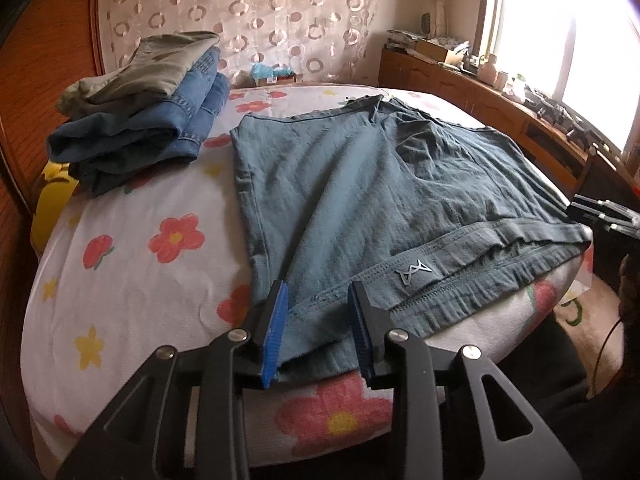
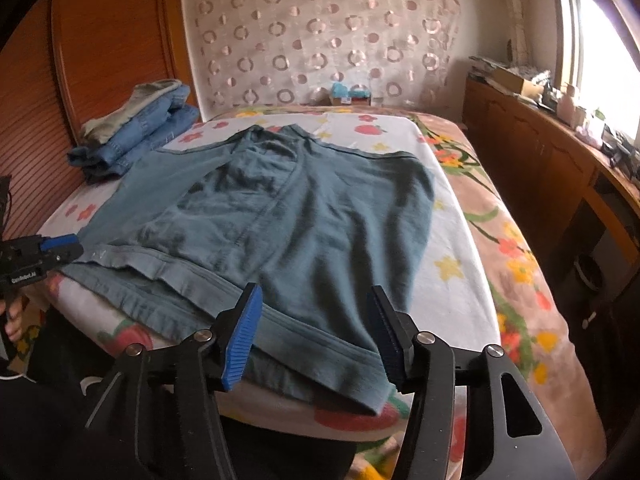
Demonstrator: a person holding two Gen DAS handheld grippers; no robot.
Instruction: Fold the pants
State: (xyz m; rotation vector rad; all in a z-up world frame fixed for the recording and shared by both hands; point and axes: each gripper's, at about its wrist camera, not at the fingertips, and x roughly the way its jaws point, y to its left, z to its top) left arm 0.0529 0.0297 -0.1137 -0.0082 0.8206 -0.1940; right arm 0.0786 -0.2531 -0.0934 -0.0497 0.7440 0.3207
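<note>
Both grippers hang over the near edge of the bed, tilted down toward the cloth. Left gripper [image 1: 318,330] has its blue pads [image 1: 276,334] set apart, with a fold of the waistband of the teal pants [image 1: 340,184] lying between them; the pads stand clear of the cloth on either side, so the grip is released. In the right wrist view this same tool shows at the far left, with fingers of the person's hand [image 2: 14,318] curled under its handle. Right gripper [image 2: 316,334] is spread wider, its pads straddling the near corner of the pants at the bed's edge, not pressing on the fabric.

The pants lie flat across the white flowered sheet [image 1: 132,264], waistband toward the camera, with a small pale logo tab [image 1: 414,274] sewn on the band just right of the left gripper. Legs run away toward the far side of the bed.

On the far left corner of the bed, well apart from the pants, sits a pile of folded jeans [image 1: 160,120] with an olive garment [image 1: 160,68] on top. A patterned curtain [image 1: 248,20] hangs behind, and a wooden cabinet [image 2: 532,152] runs under the bright window [image 1: 568,40] at right.
</note>
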